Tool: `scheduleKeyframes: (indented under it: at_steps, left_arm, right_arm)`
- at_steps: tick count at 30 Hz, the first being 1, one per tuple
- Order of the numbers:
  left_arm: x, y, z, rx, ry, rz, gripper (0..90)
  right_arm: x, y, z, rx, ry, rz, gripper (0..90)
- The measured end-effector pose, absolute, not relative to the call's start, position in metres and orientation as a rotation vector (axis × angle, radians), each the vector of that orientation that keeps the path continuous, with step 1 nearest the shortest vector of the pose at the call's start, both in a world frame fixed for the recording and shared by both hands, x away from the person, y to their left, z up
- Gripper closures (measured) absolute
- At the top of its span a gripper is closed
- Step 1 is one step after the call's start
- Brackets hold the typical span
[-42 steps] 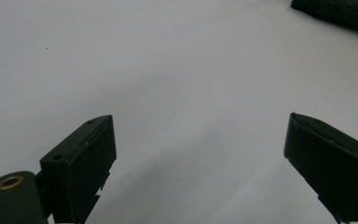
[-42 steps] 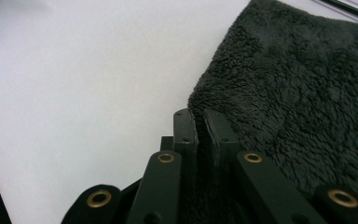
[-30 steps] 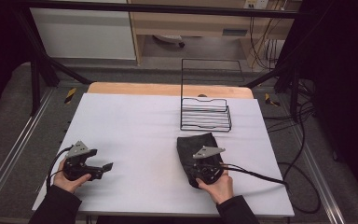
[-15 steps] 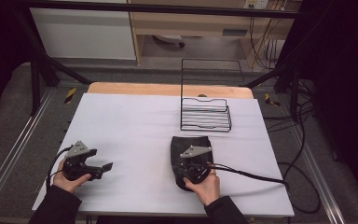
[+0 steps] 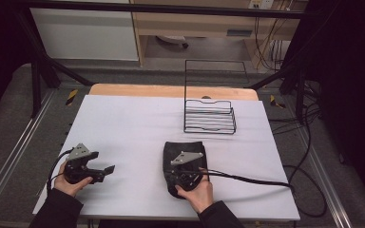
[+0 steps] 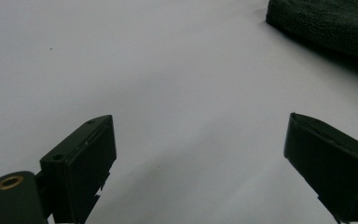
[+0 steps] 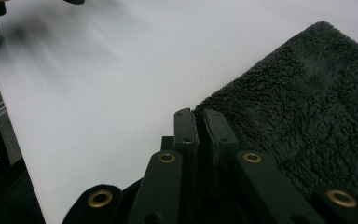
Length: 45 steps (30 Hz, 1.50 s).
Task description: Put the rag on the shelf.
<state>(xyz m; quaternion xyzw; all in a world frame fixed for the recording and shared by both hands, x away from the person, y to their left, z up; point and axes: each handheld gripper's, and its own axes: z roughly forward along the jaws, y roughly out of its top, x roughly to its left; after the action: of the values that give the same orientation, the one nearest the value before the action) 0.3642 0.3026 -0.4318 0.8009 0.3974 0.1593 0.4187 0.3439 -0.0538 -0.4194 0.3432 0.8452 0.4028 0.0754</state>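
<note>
Here the right tool (image 5: pixel 183 175) sits on the near half of the white surface (image 5: pixel 133 128), its jaws drawn tight together on the edge of a dark, fleecy towel (image 5: pixel 186 151). In the right gripper view the two black jaws (image 7: pixel 200 135) stand pressed flat against each other with the towel's (image 7: pixel 307 116) border caught between them, the cloth spreading up and to the right of them. From the high view the towel lies folded into a rough rectangle in the middle of the near half of the surface, mostly under and ahead of the right hand (image 5: pixel 196 192), with a black cable (image 5: pixel 252 179) trailing off to the right.

The left tool (image 5: pixel 88 167) rests near the front left corner, held in the left hand (image 5: pixel 69 183), well apart from the towel. Its jaws stand wide apart with nothing but bare surface between them; the left gripper view catches a corner of the towel (image 6: pixel 326 23) at the upper right.

A black wire rack (image 5: pixel 210 114) stands toward the far right of the surface, beyond the towel and apart from it.
</note>
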Motion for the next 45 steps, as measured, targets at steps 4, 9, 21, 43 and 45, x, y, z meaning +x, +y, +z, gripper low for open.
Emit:
scheduleKeyframes:
  at_steps: [4,9,21,43,45]
  left_arm:
    - [0.364,0.302,-0.432,2.006,0.999,0.399,8.9]
    - [0.364,0.303,-0.432,2.01,0.997,0.398,8.9]
    - [0.364,0.298,-0.43,2.002,1.003,0.388,8.7]
    - [0.354,0.196,-0.414,2.102,0.931,0.279,13.5]
    - [0.351,0.181,-0.415,2.121,0.925,0.265,16.8]
  right_arm:
    - [0.343,-0.045,-0.421,1.022,2.545,1.221,84.9]
    - [0.342,-0.039,-0.428,1.013,2.574,1.194,84.4]
    - [0.348,-0.056,-0.412,0.985,2.522,1.283,53.7]
    - [0.35,-0.158,-0.441,1.229,2.422,1.133,38.8]
    - [0.349,-0.159,-0.444,1.238,2.426,1.128,39.8]
